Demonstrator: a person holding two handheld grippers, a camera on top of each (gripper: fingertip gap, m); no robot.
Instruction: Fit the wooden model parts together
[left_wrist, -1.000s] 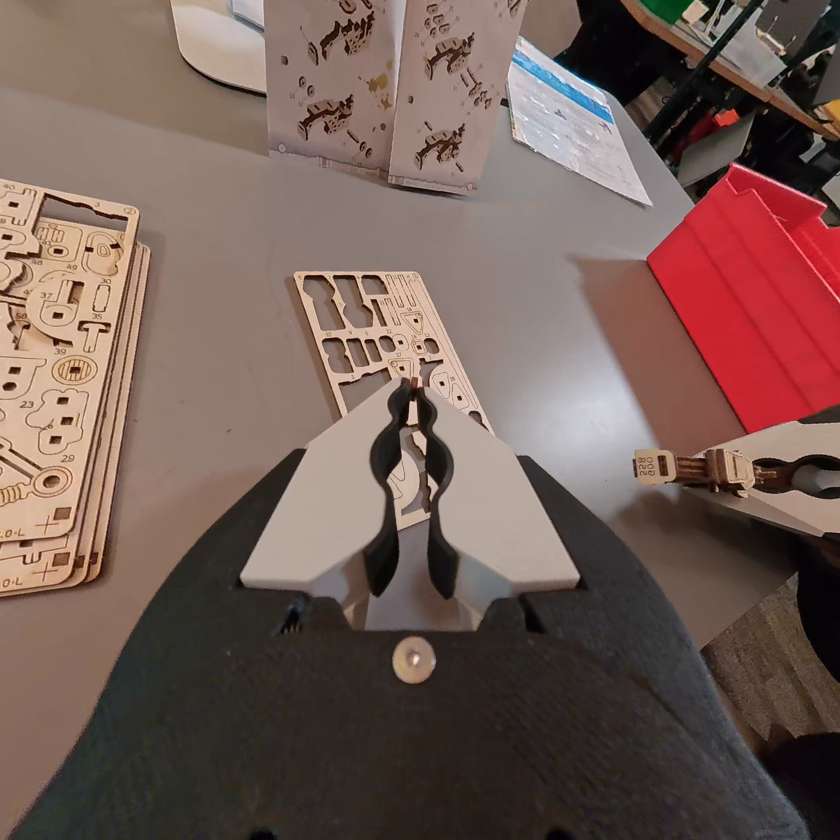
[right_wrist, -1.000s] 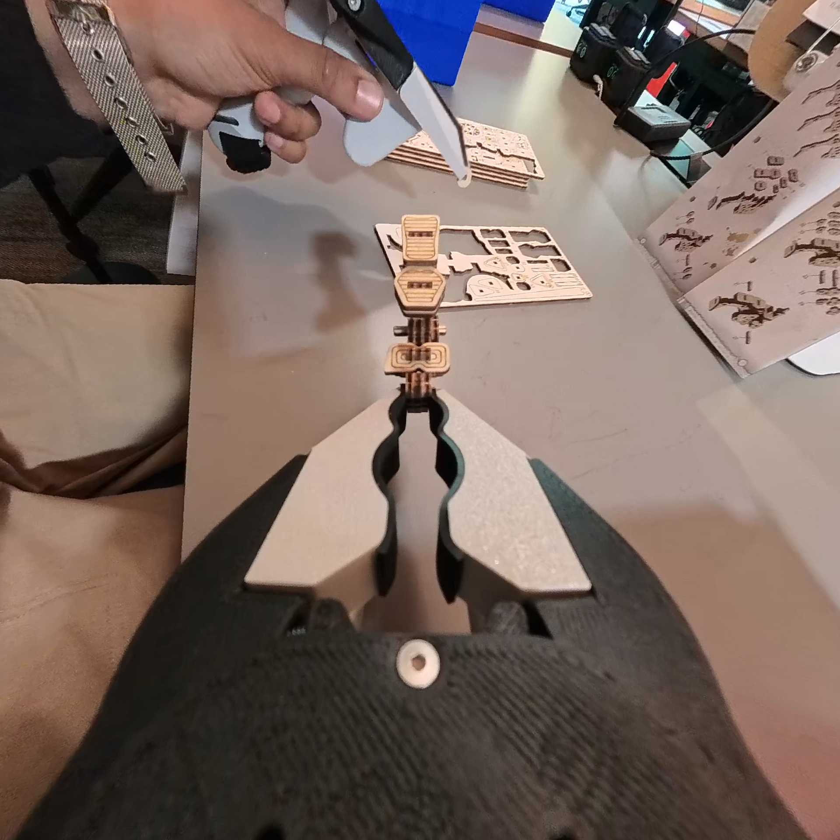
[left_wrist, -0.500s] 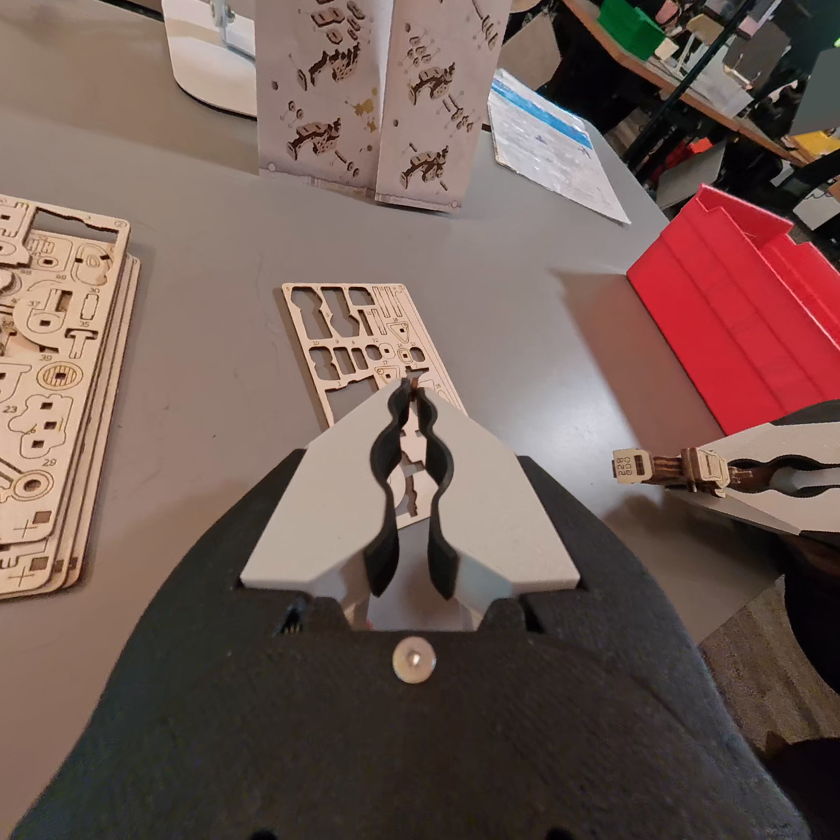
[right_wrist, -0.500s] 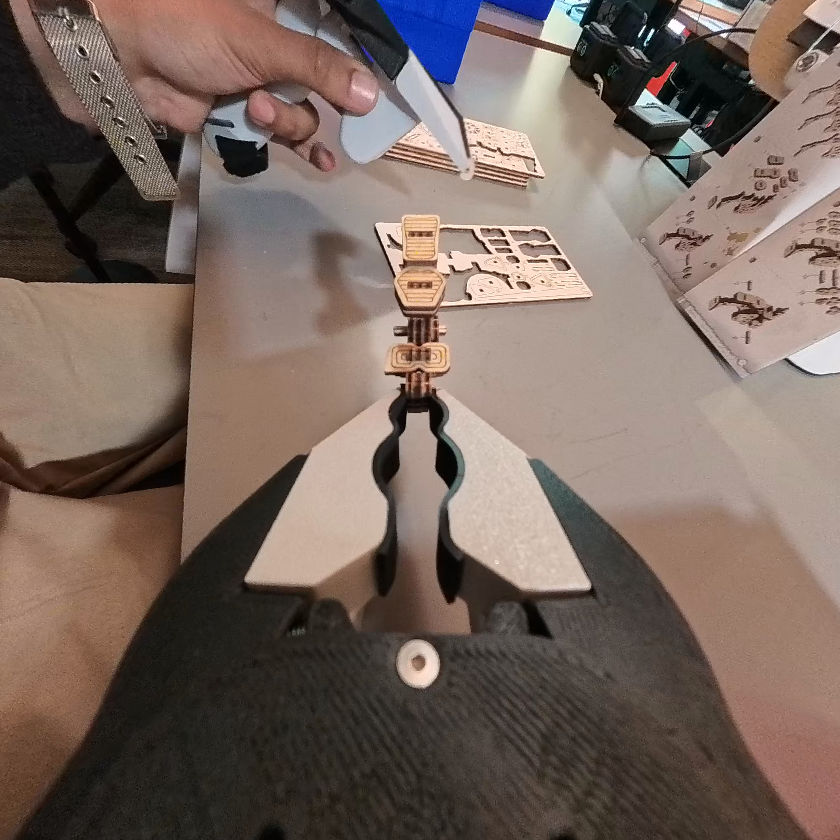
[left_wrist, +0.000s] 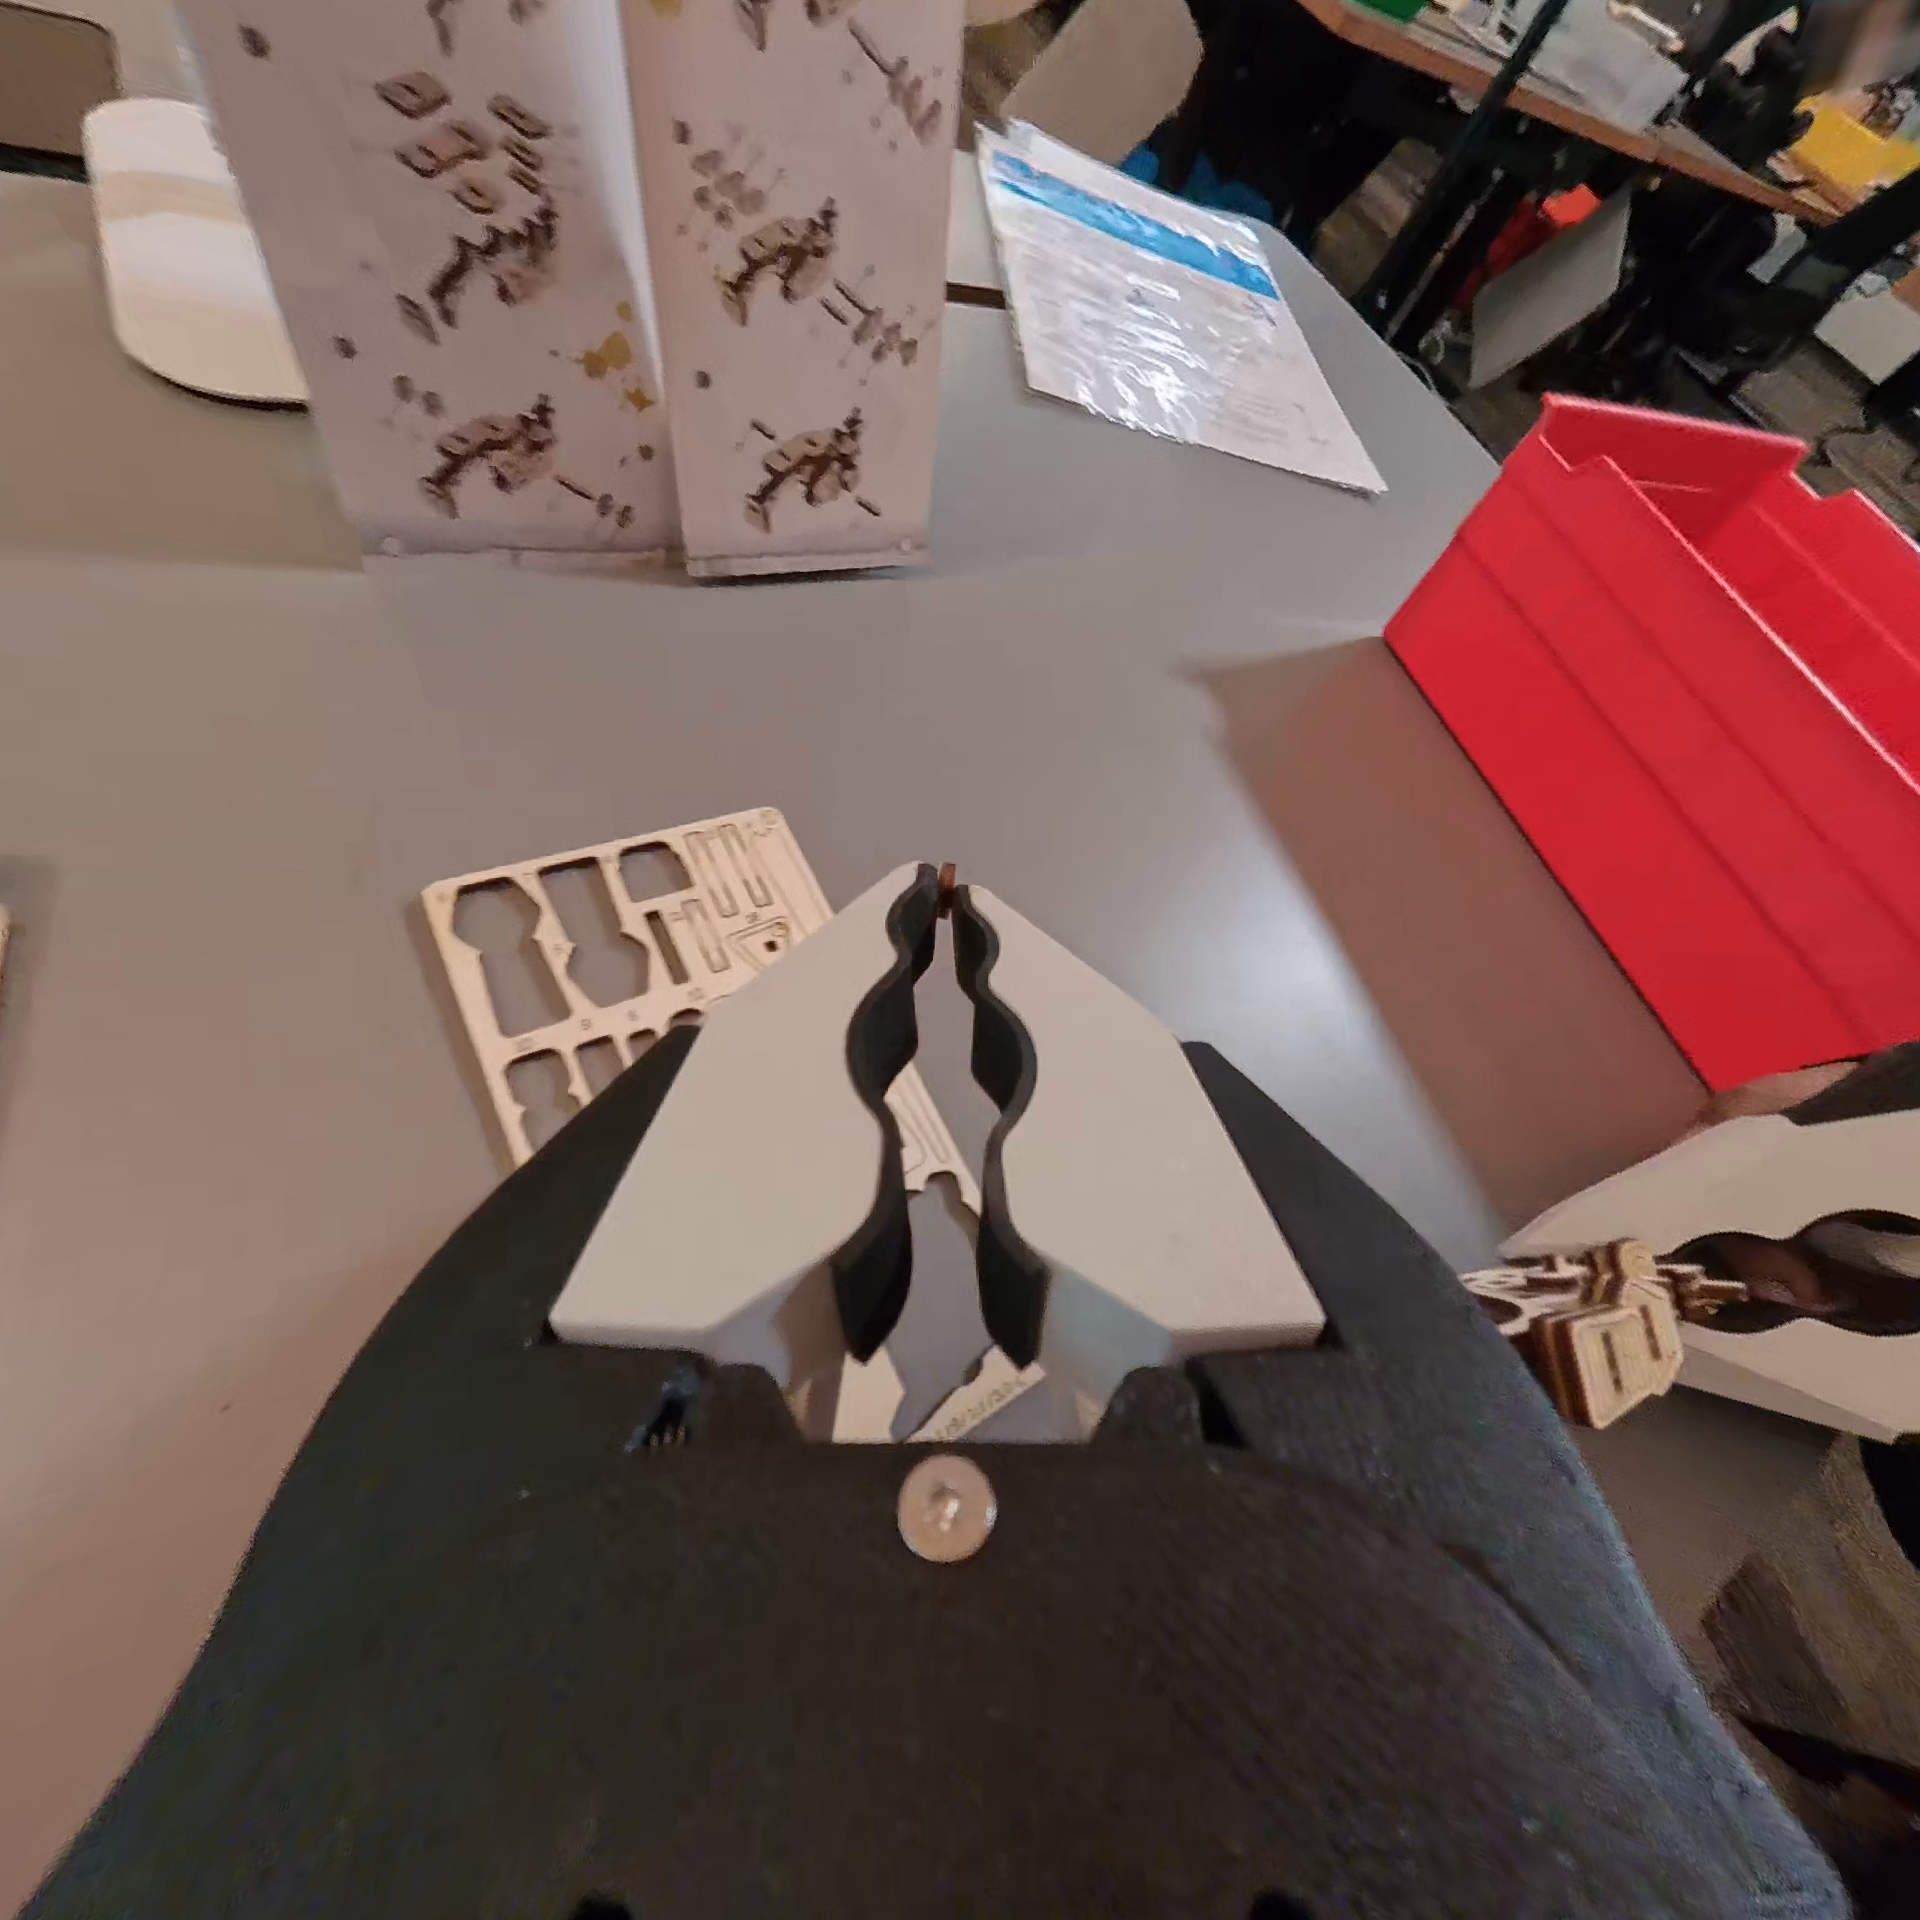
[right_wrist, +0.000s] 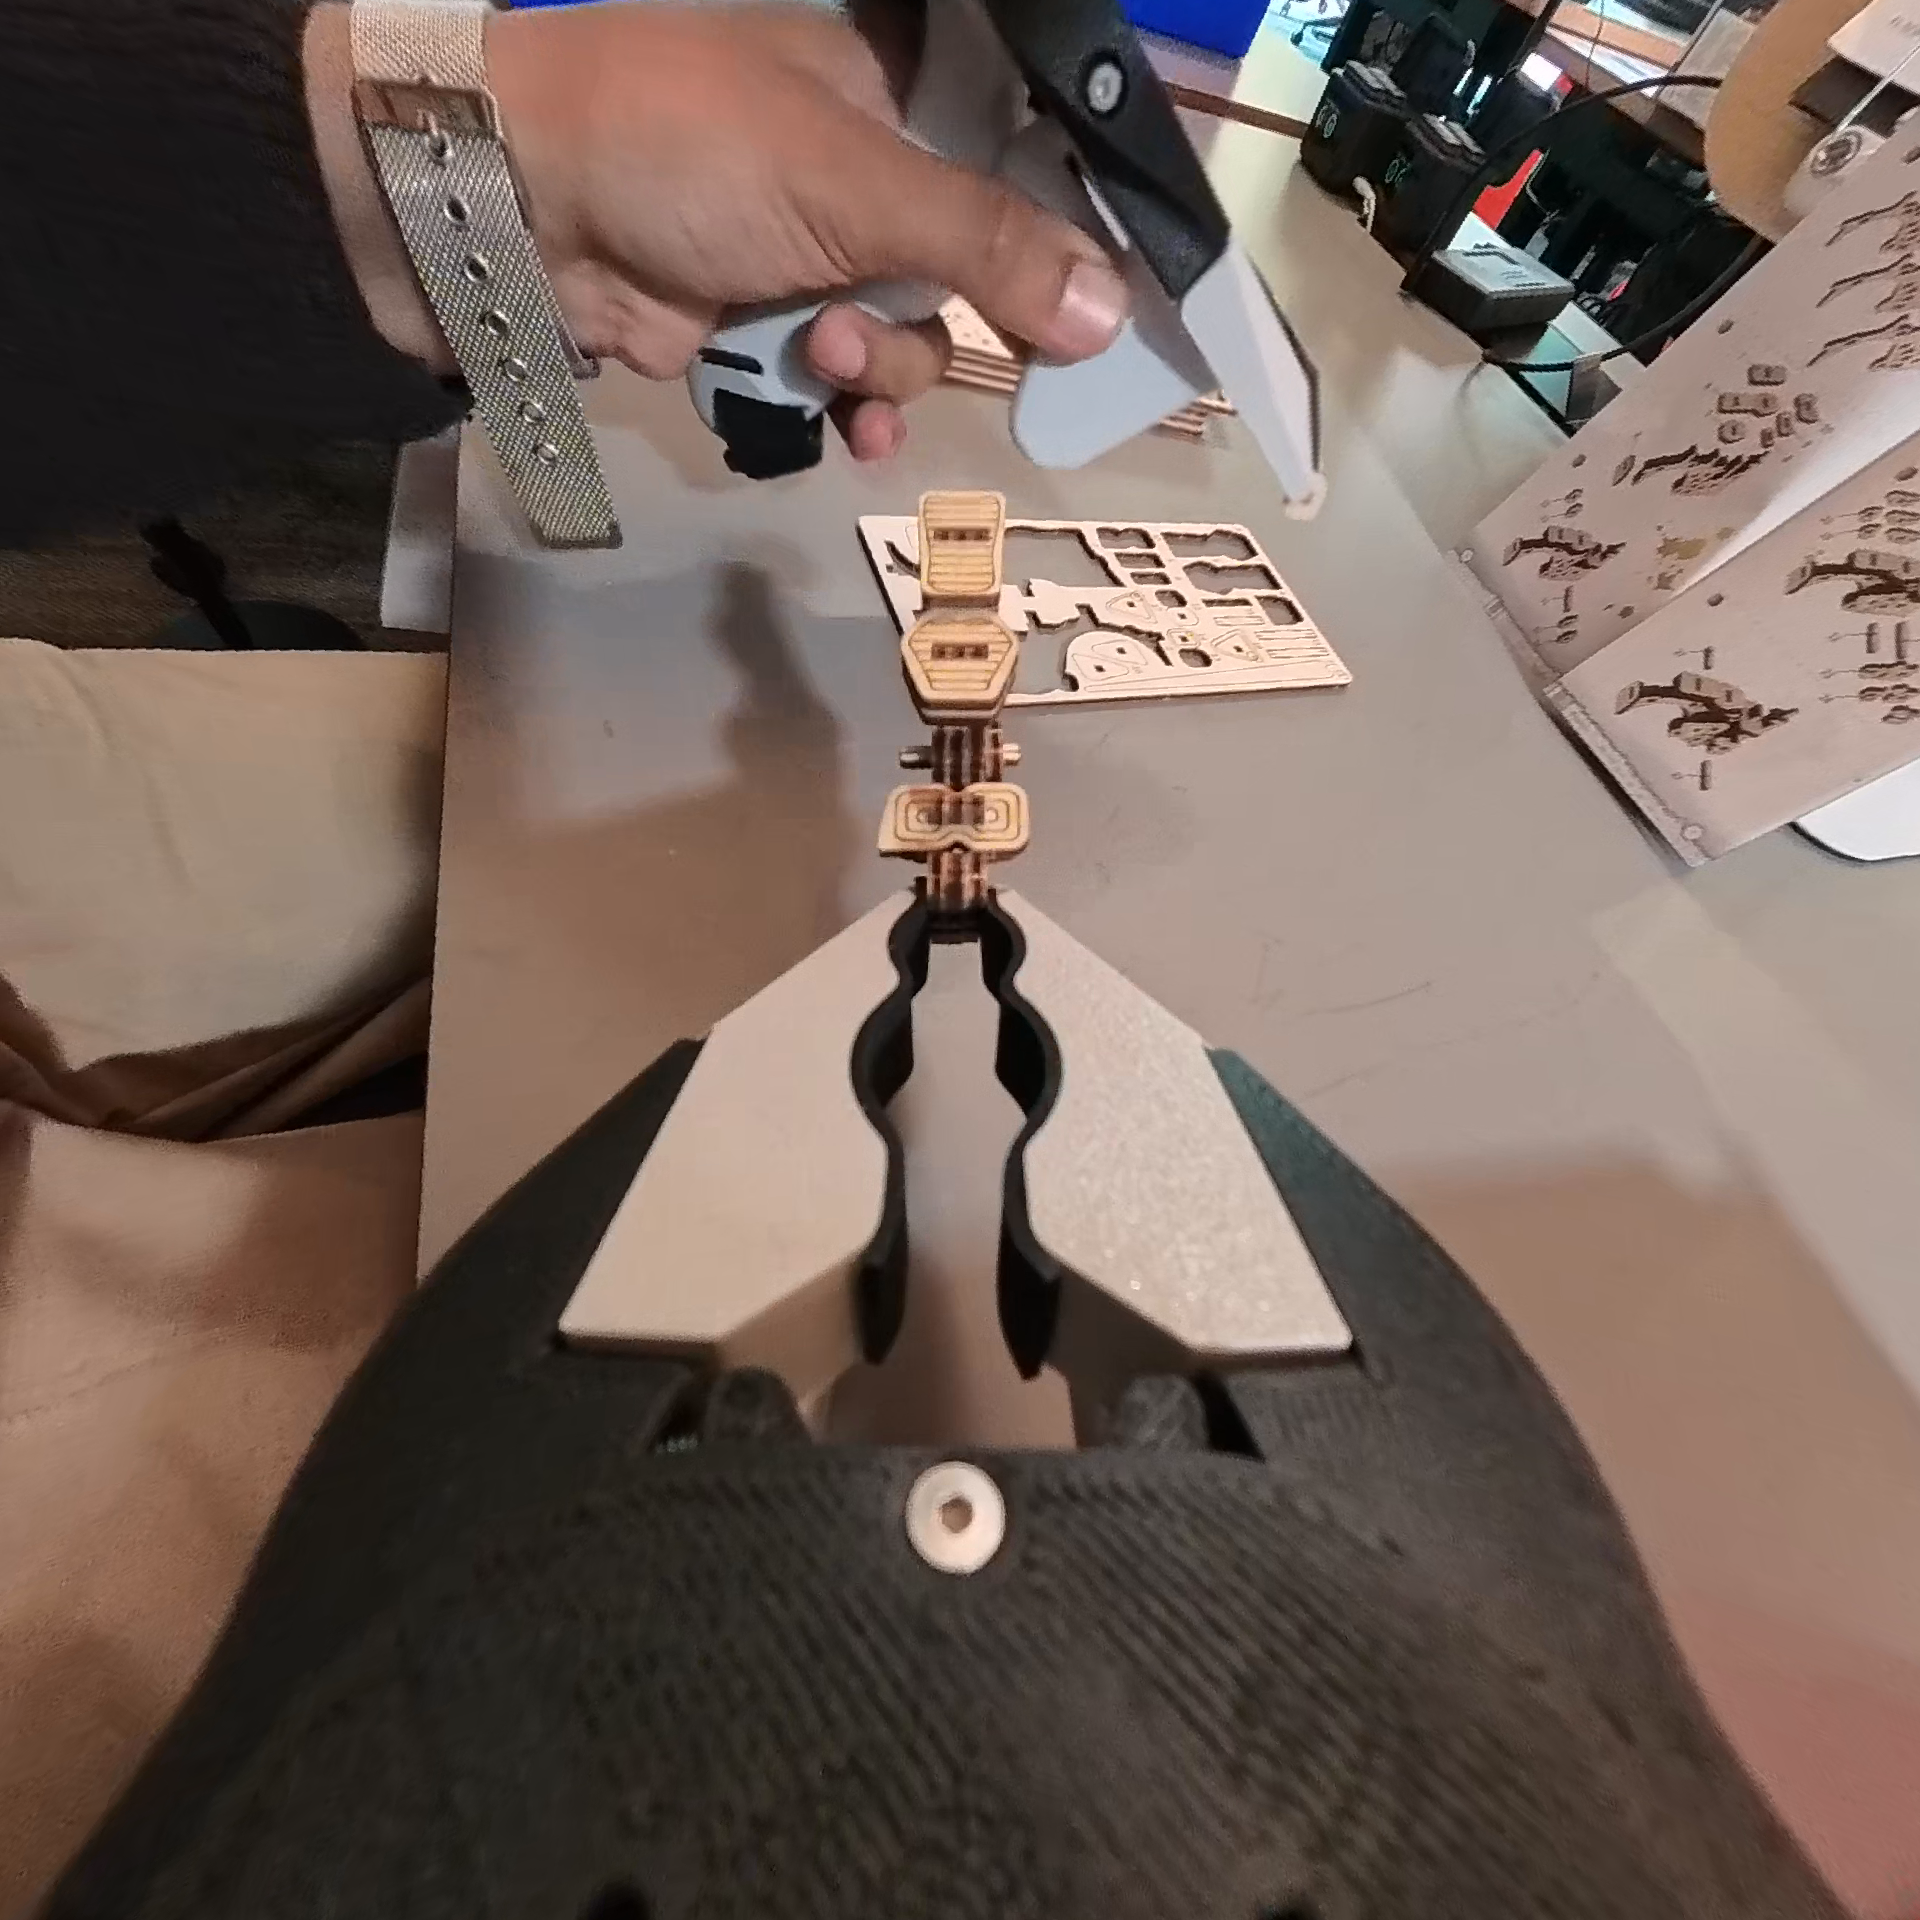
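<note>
In the left wrist view my left gripper (left_wrist: 943, 896) is shut on a small dark wooden piece (left_wrist: 947, 879), held above the grey table (left_wrist: 1039, 707). A pale wooden parts sheet (left_wrist: 582, 956) with several cut-outs lies under it to the left. My right gripper (right_wrist: 954, 914) is shut on the tail of a slim wooden assembly (right_wrist: 956, 665) that points away over the table. It also shows in the left wrist view (left_wrist: 1714, 1294), with the assembly (left_wrist: 1579, 1340) low at the right. In the right wrist view a hand (right_wrist: 790, 208) holds the left gripper (right_wrist: 1299, 504) above the parts sheet (right_wrist: 1195, 644).
A red bin (left_wrist: 1714, 831) stands at the right. A folded instruction booklet (left_wrist: 644, 312) stands upright at the back, beside a white stand base (left_wrist: 177, 270) and a plastic-covered paper (left_wrist: 1153, 312). A stack of wooden sheets (right_wrist: 1195, 416) lies behind the hand. About 15 centimetres separates my left fingertips from my right.
My left gripper has risen and swung right, closer to the right gripper's assembly; the parts sheet now lies to its left. The right gripper has stayed still.
</note>
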